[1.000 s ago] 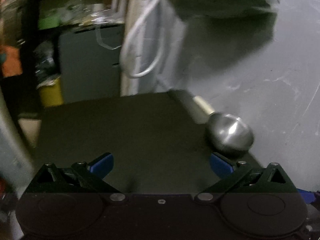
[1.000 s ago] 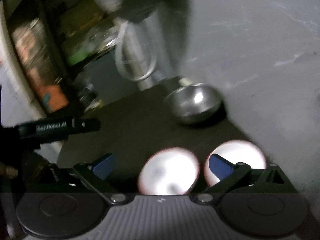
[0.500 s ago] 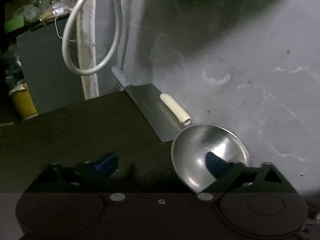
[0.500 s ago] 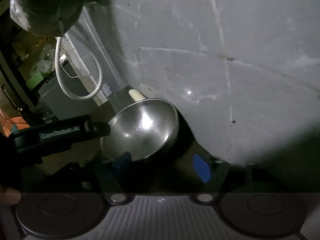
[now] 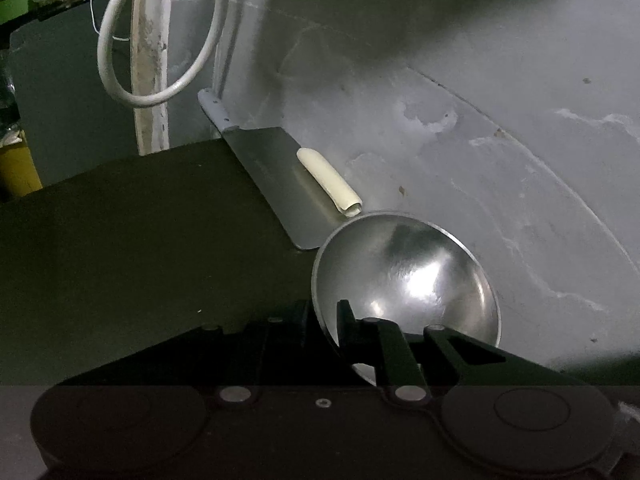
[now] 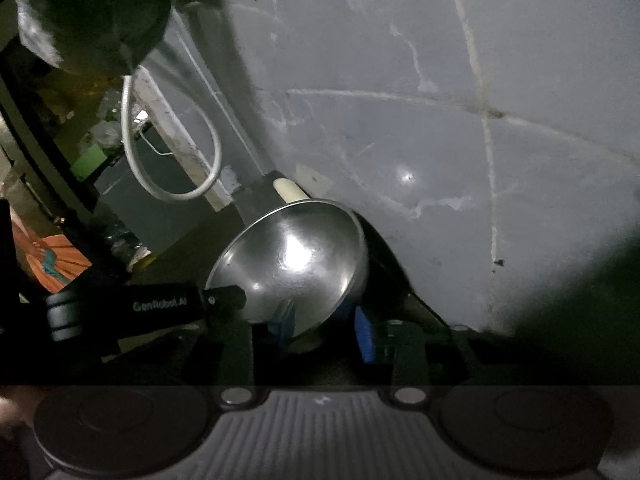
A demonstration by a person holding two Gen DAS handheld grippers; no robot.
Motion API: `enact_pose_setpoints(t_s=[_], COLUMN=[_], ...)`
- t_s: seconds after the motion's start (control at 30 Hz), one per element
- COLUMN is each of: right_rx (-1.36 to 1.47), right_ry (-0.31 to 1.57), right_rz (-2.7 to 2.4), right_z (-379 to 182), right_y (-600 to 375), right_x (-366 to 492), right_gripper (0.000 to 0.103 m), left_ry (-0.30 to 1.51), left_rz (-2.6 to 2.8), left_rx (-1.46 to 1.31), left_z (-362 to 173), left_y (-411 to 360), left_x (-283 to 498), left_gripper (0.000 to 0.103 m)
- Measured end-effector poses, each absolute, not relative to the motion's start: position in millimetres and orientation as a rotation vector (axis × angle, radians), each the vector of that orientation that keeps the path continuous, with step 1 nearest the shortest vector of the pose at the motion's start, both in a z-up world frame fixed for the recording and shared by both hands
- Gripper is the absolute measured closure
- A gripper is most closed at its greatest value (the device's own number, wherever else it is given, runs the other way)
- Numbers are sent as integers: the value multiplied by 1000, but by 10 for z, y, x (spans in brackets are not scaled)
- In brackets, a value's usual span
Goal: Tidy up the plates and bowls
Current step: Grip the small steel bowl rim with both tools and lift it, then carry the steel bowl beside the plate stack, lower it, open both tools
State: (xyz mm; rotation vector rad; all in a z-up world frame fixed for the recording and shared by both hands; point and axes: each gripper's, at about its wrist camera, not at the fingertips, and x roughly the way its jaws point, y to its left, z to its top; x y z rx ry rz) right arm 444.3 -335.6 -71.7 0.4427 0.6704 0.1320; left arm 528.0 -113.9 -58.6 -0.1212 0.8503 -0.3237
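Observation:
A shiny steel bowl (image 5: 408, 276) sits tilted near the wall on the dark table (image 5: 140, 240). My left gripper (image 5: 326, 320) is shut on the bowl's near rim, one finger inside and one outside. In the right wrist view the same bowl (image 6: 292, 264) is tilted toward me, with the left gripper's black body (image 6: 160, 304) holding it from the left. My right gripper (image 6: 324, 328) has its blue pads either side of the bowl's lower rim, partly closed; contact is not clear.
A cleaver (image 5: 272, 184) with a cream roll (image 5: 330, 184) on its blade lies against the grey wall (image 5: 480, 120). A white cable loop (image 5: 160, 40) hangs at the back. Clutter and an orange cloth (image 6: 48, 260) lie at the left.
My left gripper has closed on the bowl's rim and tilted it up. My right gripper has moved in to the bowl and narrowed its jaws around the lower rim.

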Motion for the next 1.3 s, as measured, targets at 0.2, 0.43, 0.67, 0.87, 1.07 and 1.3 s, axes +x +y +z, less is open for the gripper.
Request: enact_pose_setpoints(t_s=[0.2,0.43,0.67,0.87,1.07,1.3], right_rx=[427,435,410,400,400,380], right_ry=[603,576,613,680,771,859], right_rz=[211,289,344,387,408,424], right_z=[-514,-295,-128,-157,-281,-404], right_y=[-3349,-3397,-3397,-3371,-3382,-3415], right_x=[4104,3578,3036,2582,2242,1971], right_gripper=[69,68,68,68,68,69], left_ry=[772,701,692,749,847,957], left_rz=[-332,-352,-357,-338,-317,-298], left_rx=[-106,-96,-89,-107,-134,-185], left_z=[-288,88,267,246,59,-189], left_y=[-1018,-931,-901,-865,-793,-721], left_x=[4889,4265,3623,3099,2702,2329], left_gripper=[88,88,88,88,87,85])
